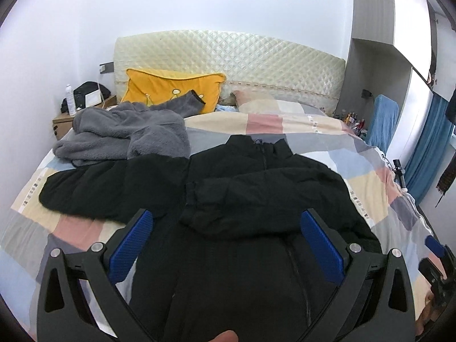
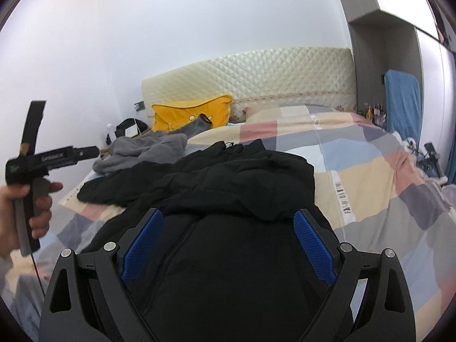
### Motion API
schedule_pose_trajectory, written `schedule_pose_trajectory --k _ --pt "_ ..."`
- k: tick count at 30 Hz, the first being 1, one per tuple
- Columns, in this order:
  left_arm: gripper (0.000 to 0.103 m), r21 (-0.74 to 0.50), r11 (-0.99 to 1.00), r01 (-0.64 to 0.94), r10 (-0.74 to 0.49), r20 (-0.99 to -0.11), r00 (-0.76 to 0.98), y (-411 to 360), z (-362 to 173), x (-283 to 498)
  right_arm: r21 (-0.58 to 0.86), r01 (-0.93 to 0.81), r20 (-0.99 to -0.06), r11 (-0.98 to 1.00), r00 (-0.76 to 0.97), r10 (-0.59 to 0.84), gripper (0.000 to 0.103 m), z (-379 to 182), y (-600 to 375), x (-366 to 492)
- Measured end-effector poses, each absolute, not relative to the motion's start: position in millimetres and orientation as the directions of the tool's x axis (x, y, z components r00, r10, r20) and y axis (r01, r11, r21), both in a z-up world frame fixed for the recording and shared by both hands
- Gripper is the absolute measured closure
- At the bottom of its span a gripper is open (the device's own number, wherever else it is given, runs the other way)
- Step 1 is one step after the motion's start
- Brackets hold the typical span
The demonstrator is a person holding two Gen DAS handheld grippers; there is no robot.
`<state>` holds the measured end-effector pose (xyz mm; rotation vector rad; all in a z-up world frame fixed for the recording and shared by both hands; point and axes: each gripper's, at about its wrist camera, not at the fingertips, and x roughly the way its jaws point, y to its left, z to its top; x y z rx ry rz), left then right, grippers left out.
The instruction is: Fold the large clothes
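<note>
On patchwork quilt (image 1: 285, 122): black jacket (image 1: 256, 188) face-up, one sleeve folded across; both jaws wide, empty.

Two garments lie on the bed — one large black zip-front jacket (image 1: 265, 188) and one crumpled grey fleece garment (image 1: 125, 131). Two pillows sit at the head: one yellow square cushion (image 1: 171, 88) and one pale pink pillow (image 1: 253, 99). One patchwork quilt in pastel squares (image 1: 299, 125) covers the bed, backed by one cream quilted headboard (image 1: 228, 57). One clear plastic bottle (image 1: 69, 97) stands on one wooden nightstand (image 1: 61, 122). Two black grippers with blue pads — the left gripper (image 1: 226, 222), the right gripper (image 2: 228, 222).
</note>
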<state>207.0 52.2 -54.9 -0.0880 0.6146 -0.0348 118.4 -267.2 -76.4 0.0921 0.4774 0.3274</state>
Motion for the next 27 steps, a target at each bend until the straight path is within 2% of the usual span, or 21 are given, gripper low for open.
schedule_pose_trajectory --k 5,10,16,21,27 --pt "0.000 -0.093 0.996 -0.010 -0.047 -0.585 0.810 67.4 -58.1 191.2 0.137 -0.275 -0.404 0.952 0.862 0.307 0.010 -82.3 -269.6 81.1" --pt "0.000 -0.067 0.997 -0.029 -0.018 -0.608 0.794 87.4 -61.7 193.2 0.118 -0.249 -0.342 0.961 0.899 0.275 0.005 -80.2 -278.4 54.9" --pt "0.000 -0.071 0.992 -0.104 0.037 -0.626 0.779 135.7 -55.2 203.8 0.169 -0.279 -0.364 0.945 0.873 0.323 0.003 -88.8 -276.1 61.3" --pt "0.000 -0.013 0.979 -0.205 0.161 -0.569 0.807 191.1 -26.5 209.4 0.158 -0.259 -0.374 0.953 0.877 0.301 0.001 -94.4 -273.2 67.6" --pt "0.000 0.017 0.945 -0.327 0.280 -0.557 0.782 264.9 -0.6 227.6 0.157 -0.231 -0.389 0.960 0.879 0.275 0.000 -100.5 -273.4 74.4"
